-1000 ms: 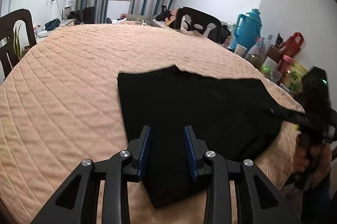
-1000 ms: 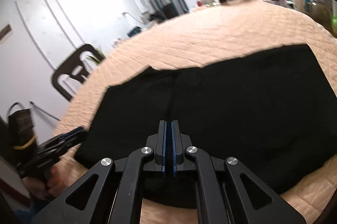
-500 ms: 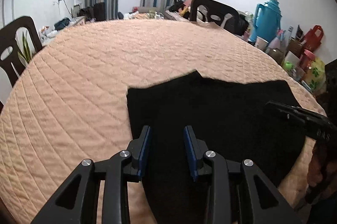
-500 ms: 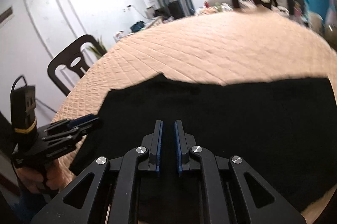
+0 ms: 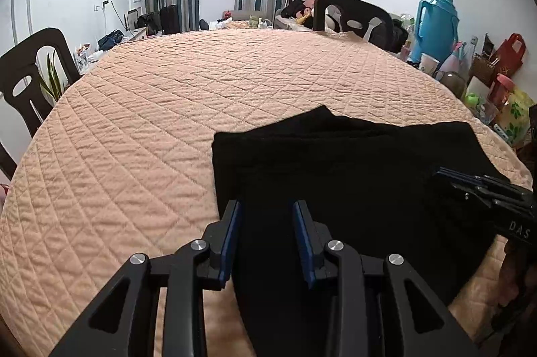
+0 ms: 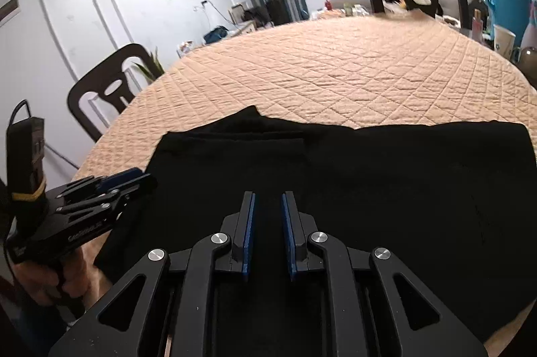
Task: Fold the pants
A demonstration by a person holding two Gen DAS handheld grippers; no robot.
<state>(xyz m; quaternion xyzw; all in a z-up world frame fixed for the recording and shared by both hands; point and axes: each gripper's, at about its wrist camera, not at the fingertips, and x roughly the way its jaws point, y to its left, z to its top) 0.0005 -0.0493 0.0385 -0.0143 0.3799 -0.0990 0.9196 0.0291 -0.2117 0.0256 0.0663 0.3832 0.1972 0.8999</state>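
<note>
So the black pants (image 5: 352,182) are lying folded flat on the near side of the quilted peach table cover (image 5: 174,108), running out toward 3 o'clock in the left wrist view, with one pointy flap poking out at the far edge around 12.

Left gripper (image 5: 268,236) has its jaws parted with nothing between them, sitting right over the pants' left edge. Right gripper (image 6: 268,233) has just been opening its jaws, and there's no cloth between the pads, just black fabric underneath.

My take on doing this bit well: looks like a fold just got laid down, so before the next grab I'd check that the edges line up, tuck in that stray flap, and pinch all the layers at a corner, not just the top one.

Hard to tell stuff: black on black, so layer edges and seams are basically invisible. The near edge of the pants is hidden under both grippers, and the right wrist view cuts off the fabric around 4 o'clock. Can't say whether anything hangs off the table.
</note>
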